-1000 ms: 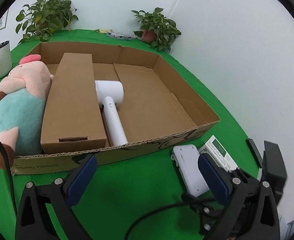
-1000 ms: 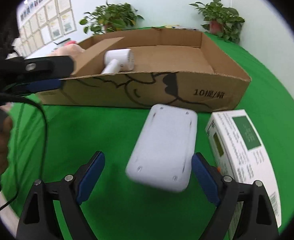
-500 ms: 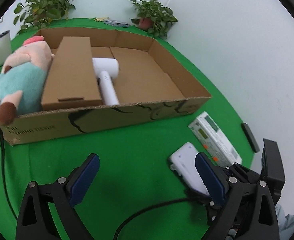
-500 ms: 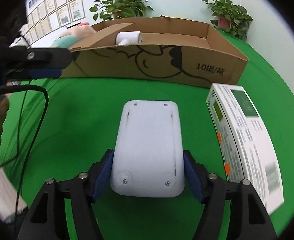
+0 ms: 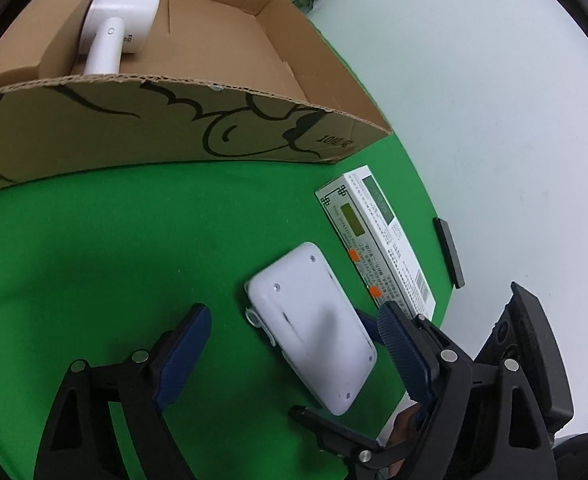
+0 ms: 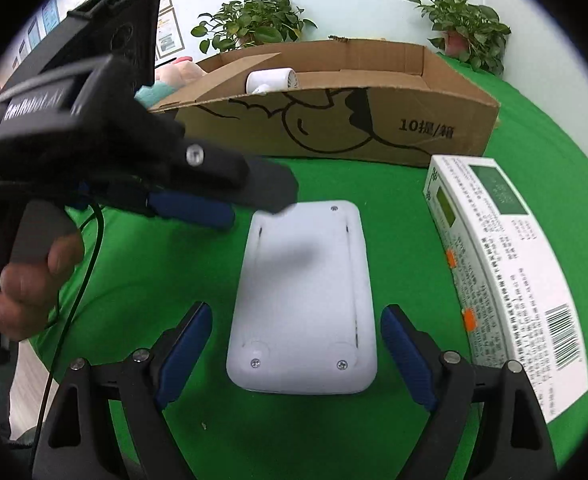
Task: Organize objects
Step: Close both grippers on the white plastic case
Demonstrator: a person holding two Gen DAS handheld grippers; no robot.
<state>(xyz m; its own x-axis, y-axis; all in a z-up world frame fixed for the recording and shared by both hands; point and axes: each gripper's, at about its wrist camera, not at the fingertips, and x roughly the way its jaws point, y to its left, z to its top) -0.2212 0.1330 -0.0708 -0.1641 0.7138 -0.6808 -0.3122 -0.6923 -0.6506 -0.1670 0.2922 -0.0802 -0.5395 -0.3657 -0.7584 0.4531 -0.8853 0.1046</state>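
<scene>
Both sets of jaws stood apart around the white device (image 6: pixel 305 300), which lay flat on the green cloth (image 6: pixel 174 264); the right gripper (image 6: pixel 297 354) had just been widening, its pads clear of the device's sides; the left gripper (image 5: pixel 294 354) had just been narrowing, the device between its pads but ungripped; just right of the device lay the printed carton (image 6: pixel 505 272); beyond the device stood the cardboard box (image 6: pixel 333 124) holding a white hair dryer (image 5: pixel 114 32).

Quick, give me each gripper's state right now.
Left gripper: open, jaws just been closing, white device between them, pads not touching it.
Right gripper: open, jaws just reopened around the white device, gaps on both sides.
</scene>
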